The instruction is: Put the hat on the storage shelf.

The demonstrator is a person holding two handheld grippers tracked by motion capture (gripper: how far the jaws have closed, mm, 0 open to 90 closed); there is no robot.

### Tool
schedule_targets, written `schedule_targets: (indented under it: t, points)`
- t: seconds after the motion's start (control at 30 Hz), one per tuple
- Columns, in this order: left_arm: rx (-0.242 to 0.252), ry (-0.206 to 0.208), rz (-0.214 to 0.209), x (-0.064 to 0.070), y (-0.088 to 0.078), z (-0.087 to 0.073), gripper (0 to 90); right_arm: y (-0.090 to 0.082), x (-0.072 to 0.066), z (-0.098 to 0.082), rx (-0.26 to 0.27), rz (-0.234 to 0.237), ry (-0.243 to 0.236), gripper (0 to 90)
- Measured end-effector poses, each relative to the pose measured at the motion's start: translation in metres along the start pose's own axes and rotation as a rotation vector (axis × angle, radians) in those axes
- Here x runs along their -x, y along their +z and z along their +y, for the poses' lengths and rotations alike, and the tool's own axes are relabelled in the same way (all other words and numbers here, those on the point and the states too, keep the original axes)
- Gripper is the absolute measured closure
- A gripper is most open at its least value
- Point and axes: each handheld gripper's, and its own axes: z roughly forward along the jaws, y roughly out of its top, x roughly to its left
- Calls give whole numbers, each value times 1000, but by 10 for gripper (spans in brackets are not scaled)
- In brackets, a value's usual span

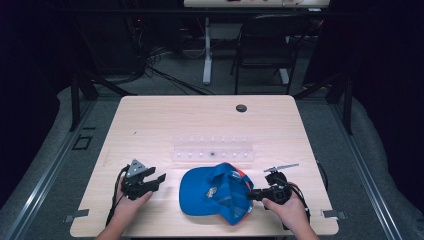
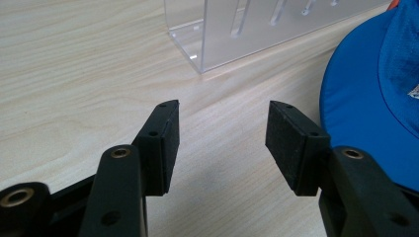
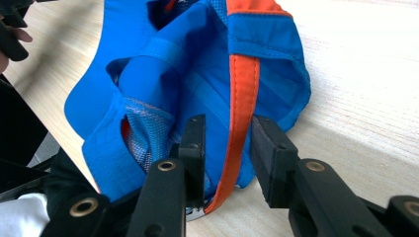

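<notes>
We see a blue cap [image 1: 216, 192] lying on the near part of the bench [image 1: 150, 120], just in front of a clear plastic rack [image 1: 212, 150]. The right hand-held gripper [image 3: 225, 143] stands at the cap's edge with its jaws partly spread; an orange band [image 3: 242, 98] runs between them, and it seems the pads do not press on it. The left hand-held gripper [image 2: 222, 140] rests beside the cap's brim, jaws spread wide over bare wood.
</notes>
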Motion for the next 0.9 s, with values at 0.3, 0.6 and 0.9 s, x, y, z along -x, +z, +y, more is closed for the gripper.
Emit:
schedule_targets:
  t: [0.3,0.6,0.9]
  points:
    - [3,-2,0,0,0,0,475,-1,-3,1,0,51,7,681]
    - [5,-1,1,0,-1,0,476,-6,-9,6,1,103,23,717]
    - [6,5,1,0,-1,0,475,-9,-7,10,-5,122,85,775]
